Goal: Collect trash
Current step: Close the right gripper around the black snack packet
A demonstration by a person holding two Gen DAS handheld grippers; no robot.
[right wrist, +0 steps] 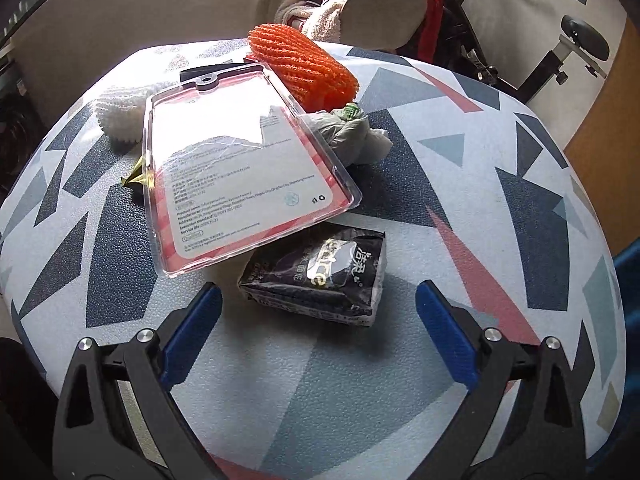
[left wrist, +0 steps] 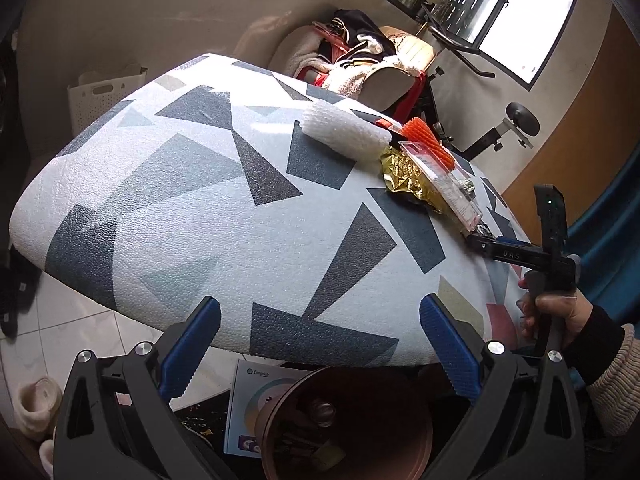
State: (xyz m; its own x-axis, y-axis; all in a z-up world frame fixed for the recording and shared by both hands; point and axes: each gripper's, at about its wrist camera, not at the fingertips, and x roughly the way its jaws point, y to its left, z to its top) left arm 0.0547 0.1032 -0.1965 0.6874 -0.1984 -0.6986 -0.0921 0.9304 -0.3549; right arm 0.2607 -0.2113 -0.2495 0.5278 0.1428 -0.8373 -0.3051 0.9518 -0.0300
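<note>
Left gripper [left wrist: 320, 348] hangs wide open, empty, above the brown bin [left wrist: 344, 424]. Right gripper [right wrist: 318, 334] spreads open too, just short of the black tissue pack [right wrist: 316, 276] on the patterned table [right wrist: 500, 240]. It looks light and squashy, its wrapper probably slick: pinch across the short sides.

Right gripper arm [left wrist: 516, 255], seen from left wrist: embossed "DAS". Box [left wrist: 256, 400] below table edge: logo reading roughly "Longrich". Clear blister pack's backing card [right wrist: 240, 184]: "Product name", "Address", "Execution standard", "Service life"; fine print blurred. Black tissue packet [right wrist: 320, 276]: Chinese characters, upside down, unreadable.
</note>
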